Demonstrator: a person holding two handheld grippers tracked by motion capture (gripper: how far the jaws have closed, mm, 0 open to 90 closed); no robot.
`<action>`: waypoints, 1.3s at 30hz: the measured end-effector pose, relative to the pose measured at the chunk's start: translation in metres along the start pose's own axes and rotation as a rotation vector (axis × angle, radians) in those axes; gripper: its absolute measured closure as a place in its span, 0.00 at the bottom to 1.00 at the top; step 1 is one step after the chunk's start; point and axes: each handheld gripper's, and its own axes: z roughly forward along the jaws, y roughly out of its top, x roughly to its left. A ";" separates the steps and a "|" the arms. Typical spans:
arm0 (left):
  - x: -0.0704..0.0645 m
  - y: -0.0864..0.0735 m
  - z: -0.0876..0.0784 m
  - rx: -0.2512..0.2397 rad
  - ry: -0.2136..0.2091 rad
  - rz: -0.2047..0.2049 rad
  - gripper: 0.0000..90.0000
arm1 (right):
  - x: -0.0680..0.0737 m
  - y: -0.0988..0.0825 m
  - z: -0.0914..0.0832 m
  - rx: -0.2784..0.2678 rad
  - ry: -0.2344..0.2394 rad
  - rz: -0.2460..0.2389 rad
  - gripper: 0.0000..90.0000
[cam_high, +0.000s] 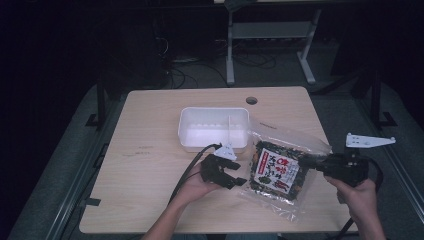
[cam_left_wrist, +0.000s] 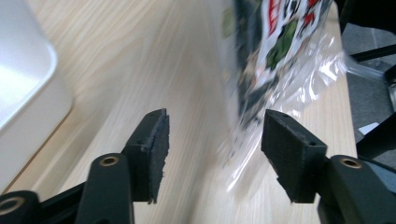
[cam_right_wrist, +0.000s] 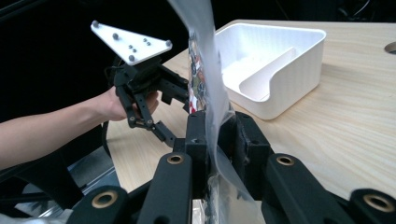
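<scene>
I've got the right hand-held gripper clamped on the clear edge of the snack bag, both pads squeezing the plastic tight, and in the right gripper view the film runs straight up out of the jaws. From the high view the bag sits at the right half of the counter, its printed face up and its top edge tilted toward the white tray, which stands just behind it near the counter's middle. The bag's right side is lifted where I'm pinching it; its lower left corner looks to rest on the wood. My left hand-held gripper is wide apart, nothing pressed between the pads. The bag's crinkled clear edge hangs just ahead of the jaws, blurred, closer to the right pad, and I can't tell whether it brushes it. In the high view that left hand-held gripper sits just left of the bag, in front of the tray, my hand low over the counter. The tray's divider shows plainly, with both compartments bare.
</scene>
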 end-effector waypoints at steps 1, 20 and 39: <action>0.000 -0.002 -0.002 0.001 0.002 0.000 0.43 | 0.001 0.001 0.000 0.003 -0.008 -0.003 0.86; -0.004 -0.047 -0.044 0.016 0.059 -0.026 0.39 | 0.030 0.013 -0.004 -0.018 -0.105 -0.045 0.86; -0.003 -0.093 -0.084 0.017 0.121 -0.083 0.36 | 0.053 0.045 0.011 -0.076 -0.136 -0.106 0.86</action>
